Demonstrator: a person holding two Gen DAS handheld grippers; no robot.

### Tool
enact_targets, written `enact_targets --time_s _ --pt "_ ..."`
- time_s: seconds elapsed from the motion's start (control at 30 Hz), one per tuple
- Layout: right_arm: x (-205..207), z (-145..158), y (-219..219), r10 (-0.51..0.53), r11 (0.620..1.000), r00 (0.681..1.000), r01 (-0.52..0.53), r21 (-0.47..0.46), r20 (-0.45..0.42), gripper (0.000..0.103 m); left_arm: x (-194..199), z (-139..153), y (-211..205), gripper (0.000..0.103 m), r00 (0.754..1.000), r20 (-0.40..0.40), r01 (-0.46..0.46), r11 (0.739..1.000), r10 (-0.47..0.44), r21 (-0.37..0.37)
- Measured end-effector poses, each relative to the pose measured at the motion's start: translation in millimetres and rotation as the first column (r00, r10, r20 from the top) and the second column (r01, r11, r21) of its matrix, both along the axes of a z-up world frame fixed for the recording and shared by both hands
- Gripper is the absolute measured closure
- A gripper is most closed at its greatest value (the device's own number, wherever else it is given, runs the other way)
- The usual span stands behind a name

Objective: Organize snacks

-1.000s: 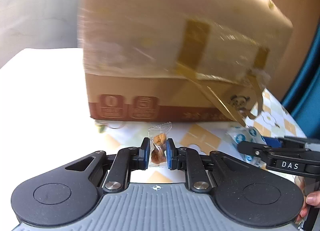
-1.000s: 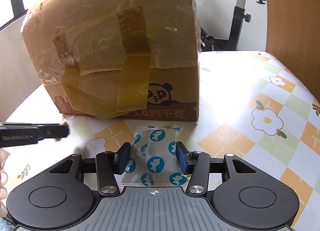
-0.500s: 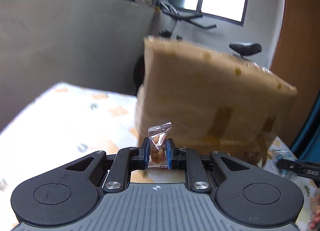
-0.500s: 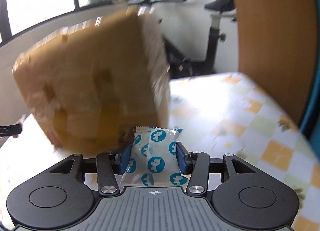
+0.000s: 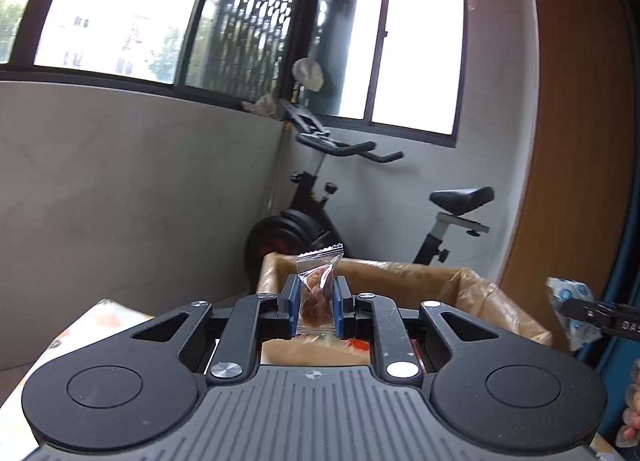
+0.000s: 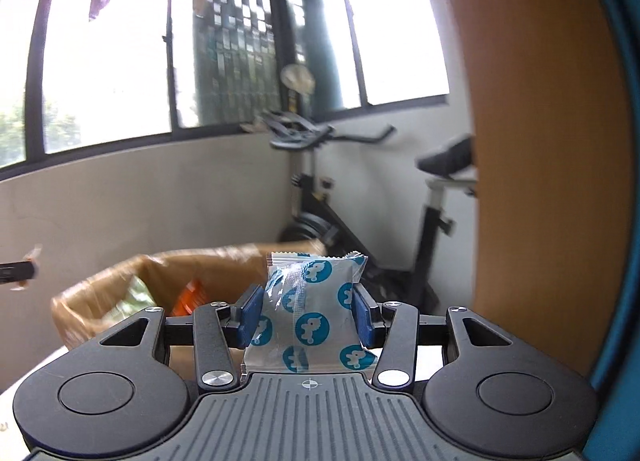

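Note:
My left gripper (image 5: 316, 307) is shut on a small clear packet of brown nuts (image 5: 317, 293) and holds it upright near the top rim of an open cardboard box (image 5: 424, 273). My right gripper (image 6: 308, 315) is shut on a silver packet with blue round prints (image 6: 310, 321), raised level with the box's open top (image 6: 100, 301). Inside the box an orange pack (image 6: 192, 295) and a green pack (image 6: 134, 295) show. The right gripper with its packet (image 5: 568, 301) also shows at the right edge of the left wrist view.
An exercise bike (image 5: 320, 213) stands behind the box against a grey wall under windows. A brown wooden panel (image 6: 540, 141) rises on the right. A strip of the patterned table (image 5: 100, 315) shows at the lower left.
Both grippers have risen with their packets from table level in front of the box to the height of its open top. The box's inside has come into view.

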State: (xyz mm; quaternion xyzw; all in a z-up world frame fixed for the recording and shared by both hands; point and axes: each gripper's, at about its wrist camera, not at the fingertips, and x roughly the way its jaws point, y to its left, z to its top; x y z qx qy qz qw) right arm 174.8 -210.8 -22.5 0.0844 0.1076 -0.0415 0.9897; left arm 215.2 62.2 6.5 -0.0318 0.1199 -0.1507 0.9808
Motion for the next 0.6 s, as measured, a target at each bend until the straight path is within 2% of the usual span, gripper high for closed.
enact_targets --time_s 0.07,0.17,0.3,0.4,0.43,0.47,0.53,0.57,0.6 --pt "17.9 7.1 5.4 0.048 0.999 0.999 -0.048 -0.018 0.004 0.059 11.7 -3.7 -19.4 0.085 1.000 -0.010 0.023 1.000 -0.023 0.013" --pt "43.8 11.6 20.5 0.098 0.995 0.995 -0.098 -0.026 -0.023 0.059 35.4 -5.0 -41.7 0.085 0.996 -0.068 0.063 0.998 -0.062 0.013" --pt "78.8 5.4 38.9 0.132 0.991 0.986 -0.132 0.015 -0.096 0.059 61.7 -20.9 -57.3 0.084 0.986 -0.151 0.086 0.995 -0.076 0.055" --pt "92.5 -3.9 48.6 0.122 0.992 0.980 -0.123 0.002 -0.160 0.059 72.5 -29.3 -61.4 0.082 0.978 -0.194 0.091 0.993 -0.074 0.080" --pt "95.0 -6.9 51.3 0.123 0.992 0.976 -0.124 0.002 -0.177 0.059 73.6 -30.6 -60.7 0.075 0.975 -0.208 0.096 0.991 -0.075 0.093" --pt "95.9 -8.6 52.8 0.123 0.992 0.975 -0.124 0.006 -0.185 0.058 73.7 -31.6 -60.8 0.058 0.974 -0.214 0.098 0.990 -0.074 0.102" --pt "94.6 -8.4 54.3 0.116 0.993 0.975 -0.117 0.006 -0.190 0.055 74.0 -32.3 -59.0 0.035 0.976 -0.208 0.096 0.989 -0.071 0.112" --pt "93.6 -7.3 55.6 0.112 0.994 0.975 -0.113 0.001 -0.190 0.052 73.0 -31.7 -57.1 0.030 0.977 -0.202 0.088 0.989 -0.063 0.116" --pt "93.4 -5.8 56.4 0.106 0.994 0.976 -0.109 -0.003 -0.189 0.047 76.6 -30.9 -60.2 0.030 0.978 -0.203 0.076 0.990 -0.051 0.121"
